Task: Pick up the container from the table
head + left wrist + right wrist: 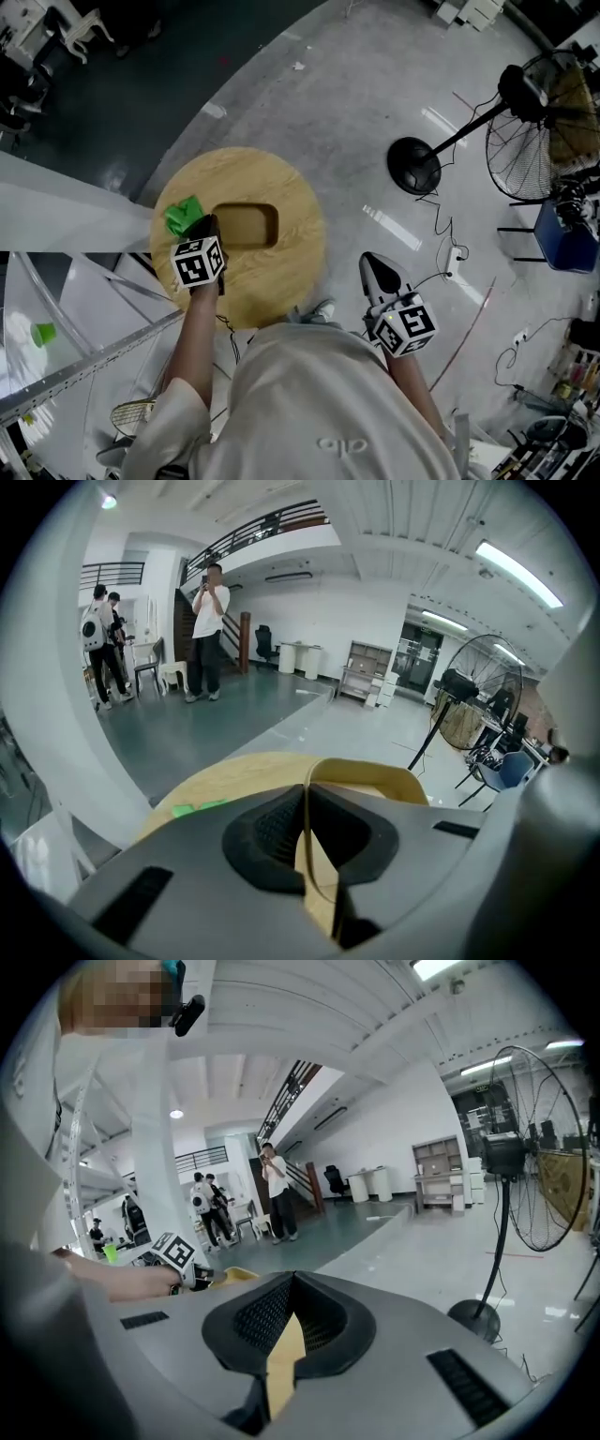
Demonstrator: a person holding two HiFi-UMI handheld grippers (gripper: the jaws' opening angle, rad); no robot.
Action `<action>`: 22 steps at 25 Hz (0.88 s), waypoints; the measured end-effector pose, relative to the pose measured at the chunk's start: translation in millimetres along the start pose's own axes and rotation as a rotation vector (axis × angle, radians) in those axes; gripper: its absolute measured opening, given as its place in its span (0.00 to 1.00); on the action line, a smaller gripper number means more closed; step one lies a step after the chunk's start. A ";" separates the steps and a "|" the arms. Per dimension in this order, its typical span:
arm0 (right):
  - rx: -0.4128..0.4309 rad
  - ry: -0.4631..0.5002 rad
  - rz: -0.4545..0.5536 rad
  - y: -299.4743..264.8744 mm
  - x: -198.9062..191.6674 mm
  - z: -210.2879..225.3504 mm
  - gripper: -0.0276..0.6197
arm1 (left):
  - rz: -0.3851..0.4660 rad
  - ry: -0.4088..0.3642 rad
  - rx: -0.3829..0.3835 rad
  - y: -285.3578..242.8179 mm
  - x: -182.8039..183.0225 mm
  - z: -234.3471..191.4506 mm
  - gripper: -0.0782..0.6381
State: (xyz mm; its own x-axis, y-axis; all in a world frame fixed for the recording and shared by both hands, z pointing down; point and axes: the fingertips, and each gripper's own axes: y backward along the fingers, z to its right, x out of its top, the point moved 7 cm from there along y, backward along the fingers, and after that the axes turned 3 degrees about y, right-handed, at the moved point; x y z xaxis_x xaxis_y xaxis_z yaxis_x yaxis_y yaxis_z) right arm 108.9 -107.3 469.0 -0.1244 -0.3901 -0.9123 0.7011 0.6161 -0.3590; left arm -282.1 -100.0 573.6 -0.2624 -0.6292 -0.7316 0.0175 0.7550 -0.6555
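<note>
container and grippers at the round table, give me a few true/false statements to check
1. The left gripper is shut on the tan container's thin wall. True.
2. The right gripper also grips the container. False: it hangs over the floor to the table's right, apart from the container.
3. A green item lies on the table beside the container. True.
4. The table is square and metal. False: it is round and wooden.
</note>
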 end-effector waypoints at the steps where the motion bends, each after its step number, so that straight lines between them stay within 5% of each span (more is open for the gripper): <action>1: 0.014 0.006 0.006 -0.6 1.4 -2.0 0.08 | 0.017 -0.012 -0.006 9.0 3.2 5.2 0.15; 10: 0.124 0.053 0.067 -10.0 23.8 -20.8 0.08 | 0.185 -0.152 -0.073 88.3 20.9 54.7 0.15; 22: 0.265 0.150 0.141 -27.2 57.7 -51.0 0.08 | 0.496 -0.261 -0.001 179.1 33.7 76.9 0.15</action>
State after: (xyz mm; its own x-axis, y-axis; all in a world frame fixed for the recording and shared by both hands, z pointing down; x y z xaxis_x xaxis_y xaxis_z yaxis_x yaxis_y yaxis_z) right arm 46.8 -111.7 416.1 -0.1017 -0.1967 -0.9752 0.8747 0.4492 -0.1818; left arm -213.6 -0.2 417.1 0.0250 -0.2231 -0.9745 0.0769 0.9723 -0.2207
